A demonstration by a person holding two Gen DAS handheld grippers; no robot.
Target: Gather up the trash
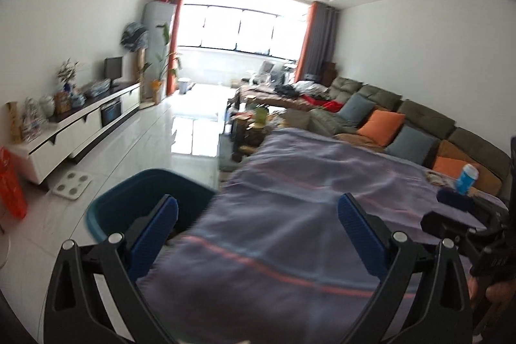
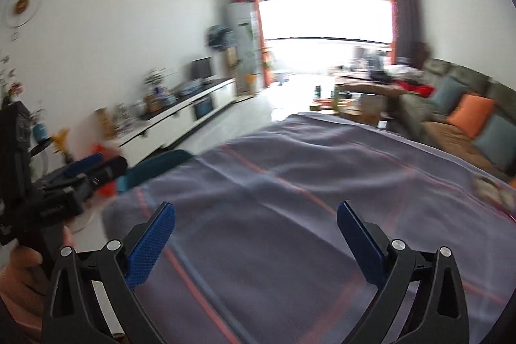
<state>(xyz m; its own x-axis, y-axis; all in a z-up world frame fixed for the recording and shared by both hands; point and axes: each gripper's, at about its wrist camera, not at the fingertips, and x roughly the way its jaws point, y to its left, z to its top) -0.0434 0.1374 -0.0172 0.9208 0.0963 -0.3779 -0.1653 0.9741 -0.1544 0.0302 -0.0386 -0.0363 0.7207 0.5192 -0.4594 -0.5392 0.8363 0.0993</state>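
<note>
Left wrist view shows the left gripper [image 1: 258,224] with its blue pads spread wide and nothing between them, above a tabletop [image 1: 290,199] covered with a purple cloth that has pink and blue stripes. A teal bin [image 1: 129,202] stands on the floor just beside the left edge of the tabletop, partly behind the left pad. At the far right of the tabletop a blue and white can [image 1: 466,179] stands upright, near a small flat printed item [image 1: 435,178] whose kind I cannot tell. The right gripper [image 1: 458,205] enters from the right, just in front of the can, not touching it. In the right wrist view, which is blurred, the right gripper [image 2: 256,234] is also released and empty over the striped cloth. The left gripper [image 2: 93,166] appears at the left edge, with the teal bin [image 2: 154,166] beside it. A green sofa [image 1: 403,115] with orange and grey cushions stands behind the tabletop.
</note>
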